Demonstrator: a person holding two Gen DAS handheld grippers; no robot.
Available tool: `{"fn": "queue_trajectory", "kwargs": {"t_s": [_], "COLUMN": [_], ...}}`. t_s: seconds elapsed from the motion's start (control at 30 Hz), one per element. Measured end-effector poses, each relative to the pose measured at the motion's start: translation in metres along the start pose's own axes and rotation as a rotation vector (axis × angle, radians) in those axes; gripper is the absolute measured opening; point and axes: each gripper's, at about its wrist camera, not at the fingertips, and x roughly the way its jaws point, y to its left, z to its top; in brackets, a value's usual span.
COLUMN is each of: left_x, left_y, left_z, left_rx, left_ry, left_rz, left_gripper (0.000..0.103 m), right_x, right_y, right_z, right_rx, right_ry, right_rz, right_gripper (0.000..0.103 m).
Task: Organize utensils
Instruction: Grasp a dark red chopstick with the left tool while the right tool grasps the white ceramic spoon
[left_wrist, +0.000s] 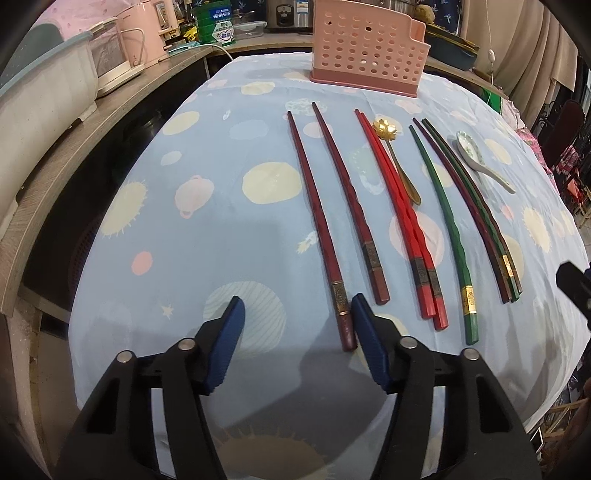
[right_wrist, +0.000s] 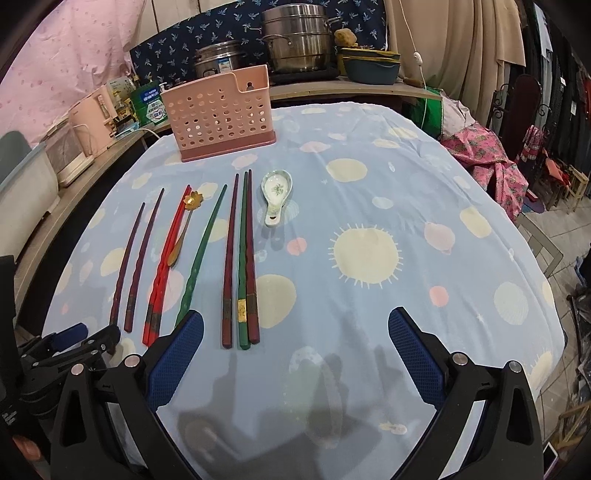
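We are holding the right gripper (right_wrist: 295, 343) wide open over bare tablecloth (right_wrist: 369, 184), gripping nothing; the chopsticks are lying just left of its left finger. Our left gripper (left_wrist: 297, 317) is standing half open, its right finger (left_wrist: 369, 343) touching the leftmost dark red chopstick (left_wrist: 317, 221), not clamping it

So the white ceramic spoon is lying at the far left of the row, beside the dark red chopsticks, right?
Not quite. The white ceramic spoon lies at the far right of the row, beside the bundle of three chopsticks. The right wrist view shows this clearly; it does lie on the table.
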Motion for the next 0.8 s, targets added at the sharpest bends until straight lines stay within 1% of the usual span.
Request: {"fn": "queue_trajectory", "kwargs": {"t_s": [0.03,0.1,0.13,0.17,0.23,0.3,0.33,0.4,0.43,0.47,0.5,0.67,0.8], "left_x": [0.001,0.001,0.002,0.002,0.003,0.005,0.005,0.006,0.007,0.007,0.007,0.008,0.009], "left_y": [0.001,0.003,0.005,0.006,0.007,0.008,0.009,0.008,0.008,0.008,0.008,0.008,0.008], "left_z": [0.002,0.003,0.004,0.005,0.007,0.009,0.009,0.01,0.01,0.011,0.011,0.013,0.013], "left_rx": [-0.001,-0.001,-0.002,-0.002,-0.001,-0.003,-0.004,-0.001,0.001,0.001,0.002,0.002,0.006], "left_ry": [0.0,-0.003,-0.005,-0.007,-0.01,-0.011,-0.012,-0.014,-0.015,-0.016,-0.017,-0.019,-0.019], "left_rz": [-0.001,0.0,-0.002,-0.004,-0.005,-0.008,-0.01,-0.009,-0.008,-0.008,-0.008,-0.01,-0.011], "left_gripper": [0.05,0.043,0.04,0.039,0.034,0.033,0.033,0.033,0.033,0.033,0.033,0.033,0.033], "right_x": [0.003,0.009,0.013,0.017,0.026,0.036,0.041,0.052,0.059,0.065,0.07,0.091,0.101], "right_y": [-0.001,-0.002,-0.002,-0.002,-0.004,-0.005,-0.005,-0.006,-0.006,-0.006,-0.006,-0.005,-0.003], "right_z": [0.004,0.013,0.019,0.025,0.038,0.05,0.056,0.066,0.07,0.074,0.077,0.079,0.073], "right_rx": [0.007,0.015,0.018,0.023,0.036,0.046,0.049,0.058,0.063,0.067,0.07,0.083,0.082], "right_ry": [-0.003,-0.011,-0.016,-0.022,-0.029,-0.03,-0.028,-0.02,-0.015,-0.007,0.001,0.049,0.077], "right_rz": [0.002,0.009,0.012,0.014,0.028,0.046,0.055,0.074,0.084,0.092,0.098,0.13,0.133], "right_gripper": [0.094,0.087,0.086,0.082,0.075,0.062,0.058,0.042,0.038,0.03,0.026,0.019,0.014]}}
